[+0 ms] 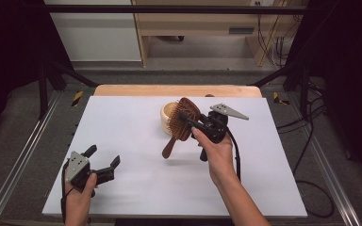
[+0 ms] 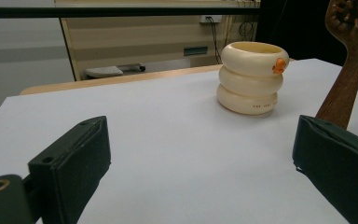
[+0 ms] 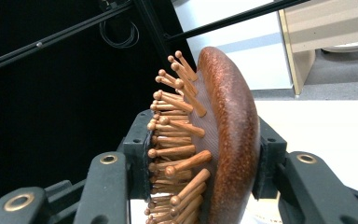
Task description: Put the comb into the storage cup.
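High view: the right gripper (image 1: 192, 123) clamps the wooden hairbrush (image 1: 181, 123) by its head at frame centre, handle hanging, before the cream cup (image 1: 166, 117). The left gripper (image 1: 104, 162), lower left, gapes empty.

Right gripper view: one jaw on the bristles, one on the stiff back; the brush looks light, so a grip on the handle would likely slip less.

- White table top (image 1: 136, 141) covered most of the bench; a wooden edge strip (image 1: 136, 90) showed along its far side
- Cream ringed cup (image 2: 251, 77) stood upright on the far half of the top; three stacked rings; an orange duck-like figure (image 2: 278, 66) sat on its upper ring; small print on the lowest ring, too small to read
- Black frame bar (image 1: 169, 9) ran across overhead; metal rails (image 1: 19, 155) flanked the table
- Light wooden cabinet (image 1: 193, 23) stood behind on the grey floor; loose cables (image 1: 311, 141) lay at right
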`<action>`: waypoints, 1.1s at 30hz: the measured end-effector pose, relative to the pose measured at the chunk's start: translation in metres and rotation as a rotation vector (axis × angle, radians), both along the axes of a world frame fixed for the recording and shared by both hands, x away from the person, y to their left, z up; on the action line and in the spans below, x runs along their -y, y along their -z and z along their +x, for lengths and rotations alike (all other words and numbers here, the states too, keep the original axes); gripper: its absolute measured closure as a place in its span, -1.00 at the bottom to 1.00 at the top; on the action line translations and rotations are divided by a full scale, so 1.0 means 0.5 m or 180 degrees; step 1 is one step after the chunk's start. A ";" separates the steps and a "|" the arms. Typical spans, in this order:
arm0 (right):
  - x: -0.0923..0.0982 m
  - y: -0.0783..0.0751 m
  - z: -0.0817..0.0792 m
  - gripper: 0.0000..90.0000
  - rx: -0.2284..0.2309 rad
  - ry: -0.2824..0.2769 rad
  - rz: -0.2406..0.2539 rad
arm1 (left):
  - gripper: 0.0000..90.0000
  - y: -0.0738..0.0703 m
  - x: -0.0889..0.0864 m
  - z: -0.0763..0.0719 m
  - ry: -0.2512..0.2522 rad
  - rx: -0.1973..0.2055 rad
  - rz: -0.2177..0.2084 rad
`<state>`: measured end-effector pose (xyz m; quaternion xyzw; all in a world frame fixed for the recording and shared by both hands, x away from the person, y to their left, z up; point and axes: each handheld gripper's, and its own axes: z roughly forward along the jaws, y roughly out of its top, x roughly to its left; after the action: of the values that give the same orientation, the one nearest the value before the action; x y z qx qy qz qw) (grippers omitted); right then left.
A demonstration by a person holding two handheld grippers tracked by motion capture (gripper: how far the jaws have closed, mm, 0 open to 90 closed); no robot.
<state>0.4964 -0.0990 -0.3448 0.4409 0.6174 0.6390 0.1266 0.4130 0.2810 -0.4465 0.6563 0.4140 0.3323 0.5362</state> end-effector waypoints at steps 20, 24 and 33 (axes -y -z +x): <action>-0.015 -0.041 0.019 0.15 0.0009 0.0007 0.0075 | -0.97 0.002 0.003 0.004 -0.0024 -0.0002 0.0016; -0.016 -0.052 0.019 0.15 0.0041 0.0019 0.0076 | -0.97 0.002 0.001 0.003 -0.0030 0.0017 -0.0024; -0.005 -0.073 0.016 0.15 0.0067 0.0080 0.0108 | -0.96 0.004 0.008 0.004 0.0025 0.0016 0.0001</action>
<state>0.5041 -0.0968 -0.3083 0.4439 0.5995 0.6524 0.1336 0.4149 0.2769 -0.4483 0.6571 0.4100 0.3318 0.5385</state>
